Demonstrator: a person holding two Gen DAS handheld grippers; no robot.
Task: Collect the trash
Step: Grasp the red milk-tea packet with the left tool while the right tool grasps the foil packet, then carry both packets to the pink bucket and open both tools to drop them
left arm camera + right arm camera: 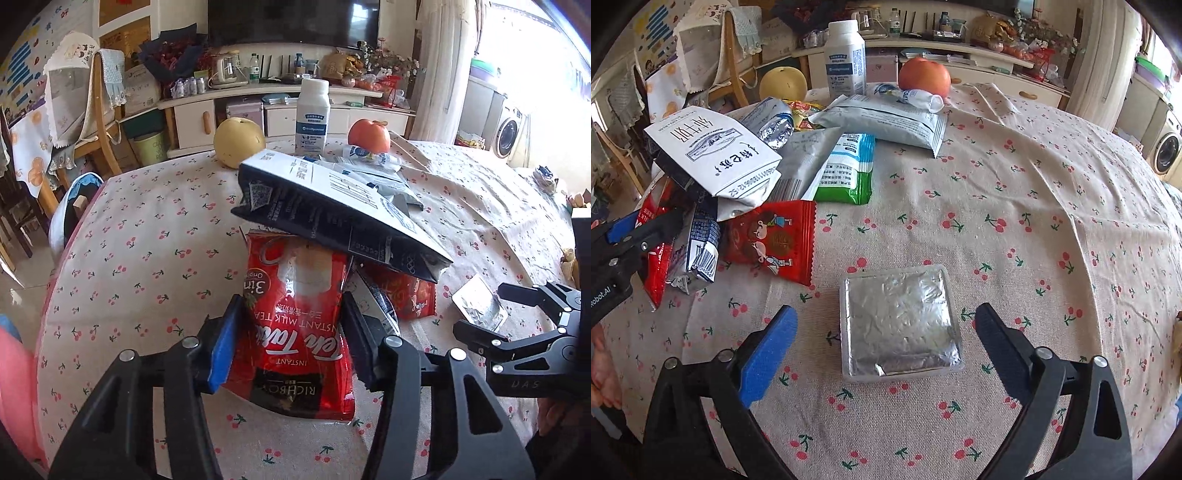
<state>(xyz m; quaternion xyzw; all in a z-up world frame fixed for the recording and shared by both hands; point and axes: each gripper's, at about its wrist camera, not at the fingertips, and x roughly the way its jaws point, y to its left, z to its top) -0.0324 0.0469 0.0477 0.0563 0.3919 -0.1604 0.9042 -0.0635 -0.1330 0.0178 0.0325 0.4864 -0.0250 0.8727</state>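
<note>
Between right tongs (pixel 886 339), foil packet (pixel 899 319)

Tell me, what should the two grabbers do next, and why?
Probably close both. The left gripper already brackets the red milk tea packet, pads at its edges; the right gripper straddles the foil-topped tray with gaps either side. Both look like trash.
</note>
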